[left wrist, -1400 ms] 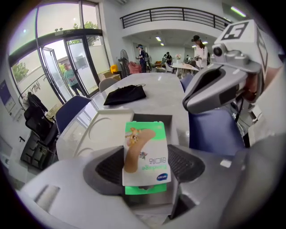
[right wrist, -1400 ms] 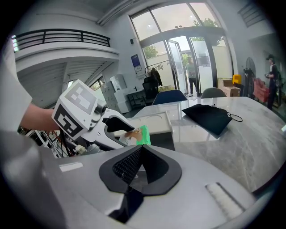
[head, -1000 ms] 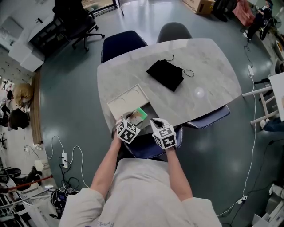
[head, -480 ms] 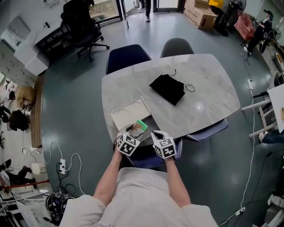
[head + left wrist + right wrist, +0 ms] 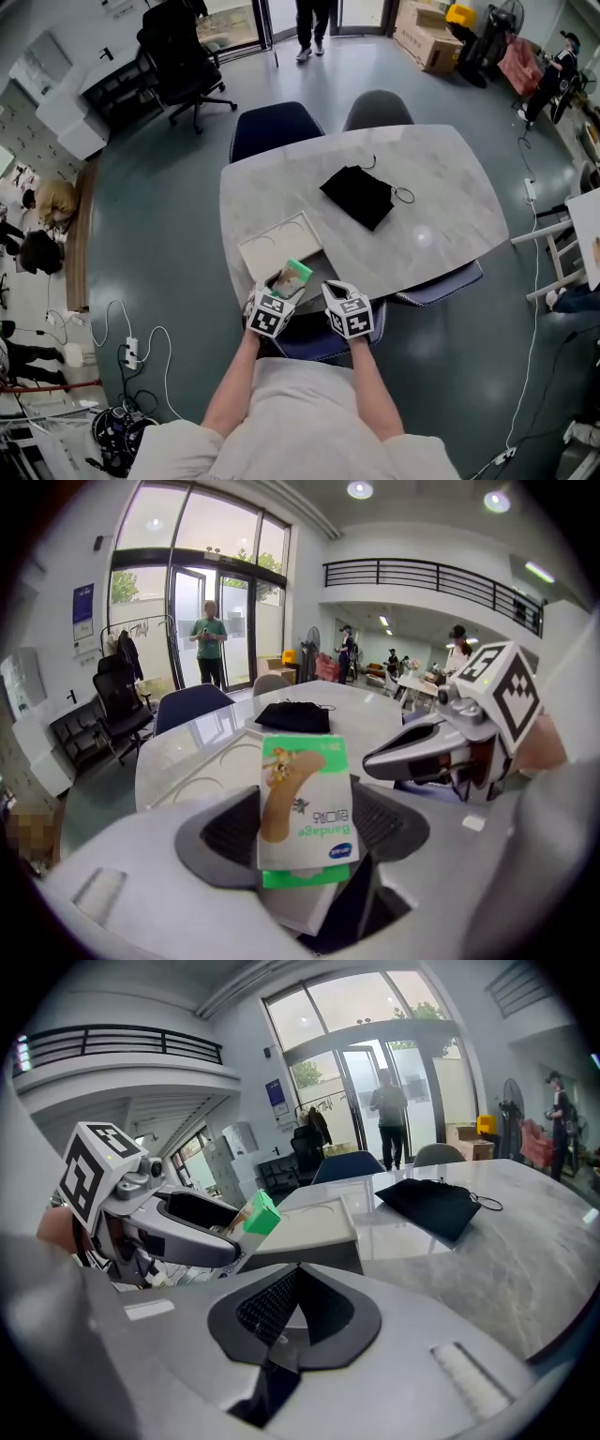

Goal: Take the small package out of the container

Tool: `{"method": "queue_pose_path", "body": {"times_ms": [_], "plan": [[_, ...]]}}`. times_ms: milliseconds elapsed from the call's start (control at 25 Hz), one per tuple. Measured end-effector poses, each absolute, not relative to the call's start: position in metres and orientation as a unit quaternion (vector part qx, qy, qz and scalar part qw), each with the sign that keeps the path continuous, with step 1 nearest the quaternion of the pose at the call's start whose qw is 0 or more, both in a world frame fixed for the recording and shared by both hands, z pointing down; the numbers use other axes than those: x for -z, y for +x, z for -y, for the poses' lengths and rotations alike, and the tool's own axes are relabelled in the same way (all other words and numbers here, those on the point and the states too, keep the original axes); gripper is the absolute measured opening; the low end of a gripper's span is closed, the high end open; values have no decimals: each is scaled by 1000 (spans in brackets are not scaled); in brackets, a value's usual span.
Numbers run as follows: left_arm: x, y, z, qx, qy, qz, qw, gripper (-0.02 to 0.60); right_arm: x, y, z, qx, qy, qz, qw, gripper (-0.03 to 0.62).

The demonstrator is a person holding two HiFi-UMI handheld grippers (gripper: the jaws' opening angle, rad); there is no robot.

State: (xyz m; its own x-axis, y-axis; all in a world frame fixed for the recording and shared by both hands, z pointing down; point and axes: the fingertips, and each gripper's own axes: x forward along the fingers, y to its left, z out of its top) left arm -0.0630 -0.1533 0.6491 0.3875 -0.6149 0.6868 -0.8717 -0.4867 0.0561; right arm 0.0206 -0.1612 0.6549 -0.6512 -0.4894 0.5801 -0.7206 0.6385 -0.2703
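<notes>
Lower centre, our left gripper (image 5: pixel 305 832) clamps the bandage package (image 5: pixel 301 780), seemingly clear of the container (image 5: pixel 321 272); our right gripper (image 5: pixel 286 1312) is closed on nothing; only set-down remains.

Head view stares steeply down at the table (image 5: pixel 441 216); both gripper views skim low across it, apparently close, sharing the black pouch (image 5: pixel 358 197).
</notes>
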Motion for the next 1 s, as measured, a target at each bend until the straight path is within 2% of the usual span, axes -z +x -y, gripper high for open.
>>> {"method": "queue_pose_path", "body": {"times_ms": [1000], "plan": [[-640, -73, 147, -258, 800, 489, 234, 356, -656, 11, 157, -259, 337, 875, 231, -2]]}}
